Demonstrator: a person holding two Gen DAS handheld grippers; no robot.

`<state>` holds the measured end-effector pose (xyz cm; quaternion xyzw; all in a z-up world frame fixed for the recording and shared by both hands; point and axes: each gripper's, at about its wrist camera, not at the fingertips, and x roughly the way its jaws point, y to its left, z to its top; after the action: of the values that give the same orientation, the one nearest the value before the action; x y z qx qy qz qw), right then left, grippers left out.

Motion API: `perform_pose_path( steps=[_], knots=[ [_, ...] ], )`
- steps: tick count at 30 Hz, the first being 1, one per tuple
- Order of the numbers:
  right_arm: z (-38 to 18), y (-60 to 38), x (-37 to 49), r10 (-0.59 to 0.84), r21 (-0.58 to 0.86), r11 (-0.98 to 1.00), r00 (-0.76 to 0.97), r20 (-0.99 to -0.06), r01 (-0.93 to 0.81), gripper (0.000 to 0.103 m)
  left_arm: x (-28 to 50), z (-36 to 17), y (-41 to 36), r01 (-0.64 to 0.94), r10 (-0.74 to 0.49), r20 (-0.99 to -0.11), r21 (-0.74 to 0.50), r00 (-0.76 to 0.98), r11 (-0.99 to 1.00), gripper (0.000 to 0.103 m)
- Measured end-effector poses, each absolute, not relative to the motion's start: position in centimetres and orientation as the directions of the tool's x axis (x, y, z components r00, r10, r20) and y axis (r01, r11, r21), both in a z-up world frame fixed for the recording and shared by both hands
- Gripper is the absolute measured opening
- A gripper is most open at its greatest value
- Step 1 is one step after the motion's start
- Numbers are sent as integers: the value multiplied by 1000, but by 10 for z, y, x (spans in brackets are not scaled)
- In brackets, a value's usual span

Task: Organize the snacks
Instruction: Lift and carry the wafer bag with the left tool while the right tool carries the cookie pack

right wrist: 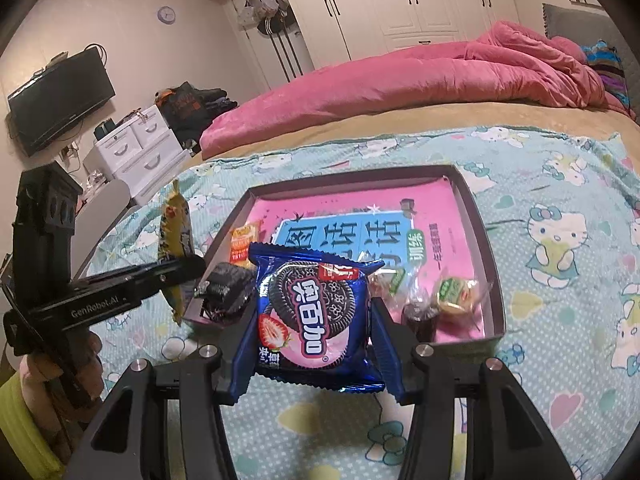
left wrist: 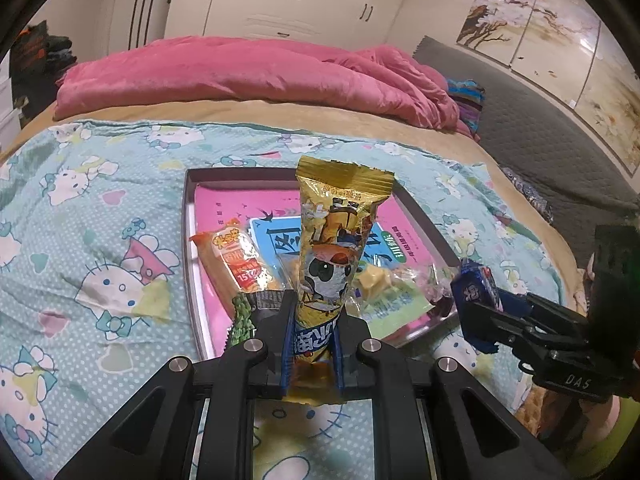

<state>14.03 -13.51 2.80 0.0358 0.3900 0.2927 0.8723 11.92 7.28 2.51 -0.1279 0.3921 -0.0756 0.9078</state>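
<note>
My left gripper [left wrist: 314, 312] is shut on the lower end of a tall gold snack packet [left wrist: 336, 240] with a panda print, which stands upright above the near edge of the box lid tray [left wrist: 188, 216]. The same gold snack packet [right wrist: 174, 240] shows at the left of the right wrist view, held by the left gripper [right wrist: 188, 268]. My right gripper [right wrist: 316, 316] is shut on a blue Oreo cookie pack [right wrist: 316, 312], held up in front of the tray [right wrist: 492, 280]. The right gripper [left wrist: 476, 300] with the blue Oreo cookie pack [left wrist: 476, 288] hangs at the tray's right corner.
Inside the tray lie an orange wafer packet [left wrist: 236, 260], a dark green-and-black packet [right wrist: 224, 288], and several small wrapped candies [right wrist: 452, 296] on a pink and blue book cover. The tray rests on a cartoon-cat sheet [left wrist: 80, 240]. A pink duvet [left wrist: 260, 76] is heaped behind.
</note>
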Motion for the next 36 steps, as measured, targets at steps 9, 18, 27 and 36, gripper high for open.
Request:
perform_pose_path(
  steps=[9,18,27,36],
  knots=[
    [32,-125,153,546,295,823,531,-648,-486,52,129,19,72,28,-221,-703,-276,675,961,16],
    [28,-106,168,530,275,829,528,-663,-487,52,139,7,80,-4,-199,-720,-270,665,963,16],
    [14,-79,176,511,246,832,515,-688,-496,52,145,1,84,-15,-184,-721,-261,668,965,16],
    [5,-57,179,473,187,839,513,-717,-511,52,146,-1,88,-26,-180,-724,-263,667,964,16]
  ],
)
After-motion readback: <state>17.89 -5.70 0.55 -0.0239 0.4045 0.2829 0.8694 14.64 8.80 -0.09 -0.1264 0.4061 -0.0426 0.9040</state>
